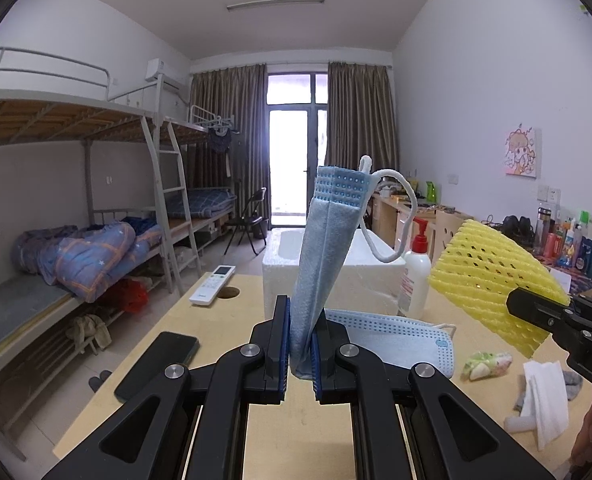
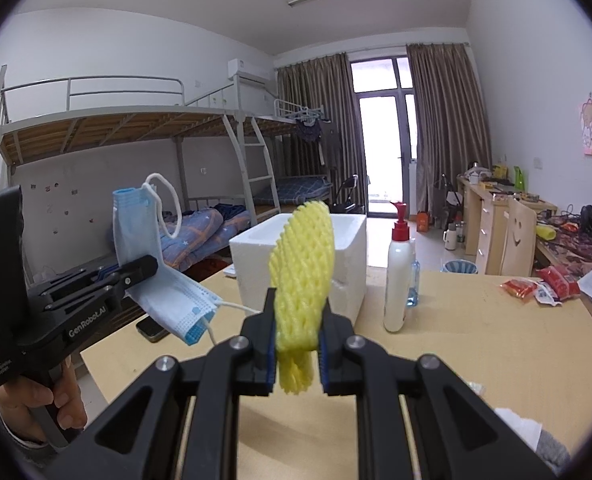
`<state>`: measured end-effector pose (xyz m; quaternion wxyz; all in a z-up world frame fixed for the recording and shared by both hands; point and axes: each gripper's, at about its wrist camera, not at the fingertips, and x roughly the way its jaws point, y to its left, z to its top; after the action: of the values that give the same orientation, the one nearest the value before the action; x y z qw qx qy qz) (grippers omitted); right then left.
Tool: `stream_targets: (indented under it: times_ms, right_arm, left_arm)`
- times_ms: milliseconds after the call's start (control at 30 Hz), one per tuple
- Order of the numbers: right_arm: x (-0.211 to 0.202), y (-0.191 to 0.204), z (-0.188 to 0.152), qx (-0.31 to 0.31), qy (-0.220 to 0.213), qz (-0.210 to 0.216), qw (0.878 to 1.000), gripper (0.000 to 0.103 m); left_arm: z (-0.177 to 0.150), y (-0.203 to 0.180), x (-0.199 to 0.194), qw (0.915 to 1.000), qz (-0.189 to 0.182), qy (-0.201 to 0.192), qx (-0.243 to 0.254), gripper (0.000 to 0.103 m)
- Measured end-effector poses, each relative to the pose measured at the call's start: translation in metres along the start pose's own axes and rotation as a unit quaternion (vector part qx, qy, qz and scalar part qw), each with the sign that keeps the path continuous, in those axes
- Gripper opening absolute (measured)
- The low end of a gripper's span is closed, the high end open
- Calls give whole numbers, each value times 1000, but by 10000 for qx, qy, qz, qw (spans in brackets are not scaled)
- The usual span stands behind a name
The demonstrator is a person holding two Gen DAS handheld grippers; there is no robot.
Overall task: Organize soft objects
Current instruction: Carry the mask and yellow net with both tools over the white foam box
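Black grippers (image 1: 299, 354), blue-edged fingers (image 2: 271, 354), silver screws, white "GenRobot.AI" lettering.

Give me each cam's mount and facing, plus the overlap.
Left wrist: on the left claw, facing the window; it pinches a blue pleated face mask; right claw visible.
Right wrist: on the right claw, same facing; it pinches yellow foam netting; a hand shows.
Shared: white foam box, red-capped white pump bottle.

White tissue (image 2: 520, 426) cut by frame edge; bottles (image 1: 576, 240) perhaps toiletries (too small)
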<state>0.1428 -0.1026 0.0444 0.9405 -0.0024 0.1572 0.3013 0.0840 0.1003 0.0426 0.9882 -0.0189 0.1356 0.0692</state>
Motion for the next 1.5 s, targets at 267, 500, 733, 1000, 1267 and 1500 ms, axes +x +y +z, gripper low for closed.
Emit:
stream_targets:
  times_ms: [267,500,733,1000,1267,1500]
  right_arm:
    - [20,-6,10,-1,115,-26,9999,19]
    - [35,-5,20,-62,226,-6,9997,19]
    - [47,1,33,-135,293,19,9995,19]
    - [53,2,62,-280,112,-58,9995,19]
    - [69,3,77,-357,129,4,9993,19]
    - [82,-1,78,-355,228,-25,9991,19]
  left_arm:
    - [12,3,26,10000,12,33,29,9]
    - [21,6,40,10000,26,77,56,9]
    - [30,8,51,9999,14,136,76,9]
    - [54,13,65,10000,20,28,91,9]
    - [72,13,77,9999,35,-33,145,10]
    - [77,11,92,9999,-28,20,160,10]
